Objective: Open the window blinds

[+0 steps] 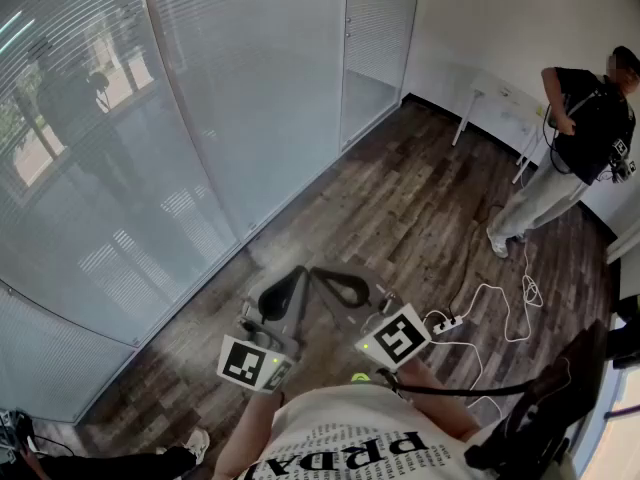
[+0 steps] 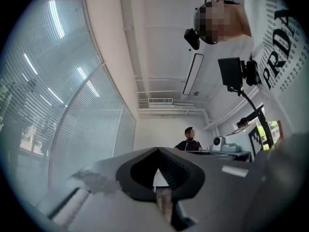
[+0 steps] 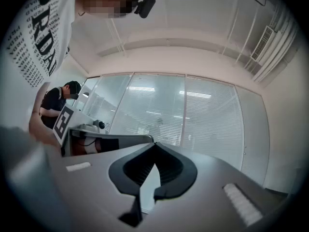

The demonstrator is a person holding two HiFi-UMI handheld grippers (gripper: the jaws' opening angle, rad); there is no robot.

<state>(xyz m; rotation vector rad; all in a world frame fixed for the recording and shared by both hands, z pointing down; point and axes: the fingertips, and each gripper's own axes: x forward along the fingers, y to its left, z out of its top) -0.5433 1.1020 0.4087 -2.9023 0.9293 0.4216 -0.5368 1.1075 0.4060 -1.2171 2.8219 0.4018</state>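
Covering the room's left side, the window blinds (image 1: pixel 250 78) hang lowered above a dark plank floor (image 1: pixel 400 208) — left gripper (image 2: pixel 157 149) and right gripper (image 3: pixel 154 144), both pinched closed and empty, hover side by side short of them.

Large black letters "PRDA" on the wearer's white T-shirt (image 1: pixel 330 418), bottom centre of the head view; smaller print is unreadable.
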